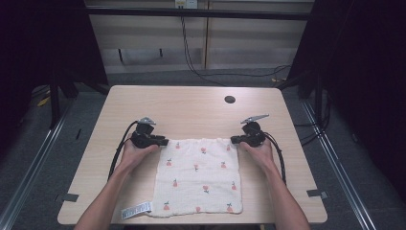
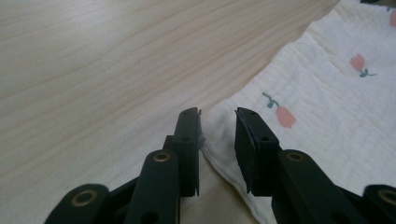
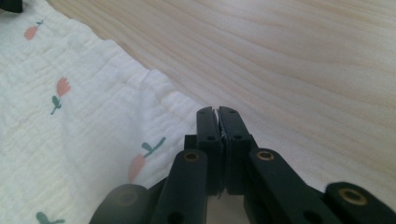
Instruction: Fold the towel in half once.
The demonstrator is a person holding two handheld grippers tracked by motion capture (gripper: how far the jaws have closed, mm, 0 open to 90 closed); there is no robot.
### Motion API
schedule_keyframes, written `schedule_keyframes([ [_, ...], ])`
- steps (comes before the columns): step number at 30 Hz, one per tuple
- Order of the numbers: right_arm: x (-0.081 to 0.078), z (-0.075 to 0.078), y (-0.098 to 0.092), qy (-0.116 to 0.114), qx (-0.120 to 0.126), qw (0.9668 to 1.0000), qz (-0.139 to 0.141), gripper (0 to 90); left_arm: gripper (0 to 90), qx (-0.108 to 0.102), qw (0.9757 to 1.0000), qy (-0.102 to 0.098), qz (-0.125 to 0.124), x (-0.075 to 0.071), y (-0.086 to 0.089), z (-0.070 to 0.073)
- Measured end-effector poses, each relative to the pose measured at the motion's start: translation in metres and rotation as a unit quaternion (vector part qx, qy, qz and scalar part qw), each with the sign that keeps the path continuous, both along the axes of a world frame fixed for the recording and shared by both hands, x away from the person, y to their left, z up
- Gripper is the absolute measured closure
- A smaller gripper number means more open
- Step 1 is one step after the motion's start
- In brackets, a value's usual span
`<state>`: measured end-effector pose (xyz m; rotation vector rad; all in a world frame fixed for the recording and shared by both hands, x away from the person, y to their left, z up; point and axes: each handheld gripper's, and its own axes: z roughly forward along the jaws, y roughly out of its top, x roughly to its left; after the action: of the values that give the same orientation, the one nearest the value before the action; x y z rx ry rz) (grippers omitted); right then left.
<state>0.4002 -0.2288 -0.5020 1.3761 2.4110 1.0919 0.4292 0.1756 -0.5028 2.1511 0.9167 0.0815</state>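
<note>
The left hand-held gripper (image 2: 217,122) stands spread around the cloth's (image 1: 198,175) far left corner on the counter (image 1: 191,105). The right hand-held gripper (image 3: 218,116) is pressed together, pinching the far right corner.

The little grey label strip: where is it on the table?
In the high view the label strip lies at the near left corner of the flower-print cloth, beside the person's left forearm, near the table's front edge.

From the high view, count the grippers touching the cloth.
2: left gripper at the far left corner of the white flower-printed cloth, right gripper at its far right corner.
</note>
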Motion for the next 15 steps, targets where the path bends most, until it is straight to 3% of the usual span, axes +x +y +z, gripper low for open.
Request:
schedule_keyframes([
  [2,0.000,0.001,-0.001,0.000,0.007,1.0000,0.000,88.7,78.8,0.017,0.9998,-0.003,-0.004,0.001,-0.004,0.002],
  [3,0.000,0.002,-0.001,0.001,0.013,0.9999,-0.005,88.7,82.6,0.018,0.9997,0.002,-0.017,0.001,-0.005,0.002],
  [6,-0.001,0.002,0.000,0.000,0.022,0.9998,-0.005,88.8,86.4,0.019,0.9998,-0.003,-0.009,-0.001,-0.004,0.002],
  [8,-0.001,0.002,0.000,-0.001,0.030,0.9995,-0.003,88.8,86.6,0.005,1.0000,0.004,0.005,-0.002,0.000,0.001],
  [14,0.000,0.009,-0.003,-0.006,0.047,0.9988,-0.014,88.9,86.9,-0.036,0.9992,0.012,0.013,-0.002,0.013,0.005],
  [15,0.000,0.010,-0.005,-0.008,0.053,0.9985,-0.014,88.9,86.9,-0.054,0.9983,0.015,0.013,-0.002,0.015,0.006],
])
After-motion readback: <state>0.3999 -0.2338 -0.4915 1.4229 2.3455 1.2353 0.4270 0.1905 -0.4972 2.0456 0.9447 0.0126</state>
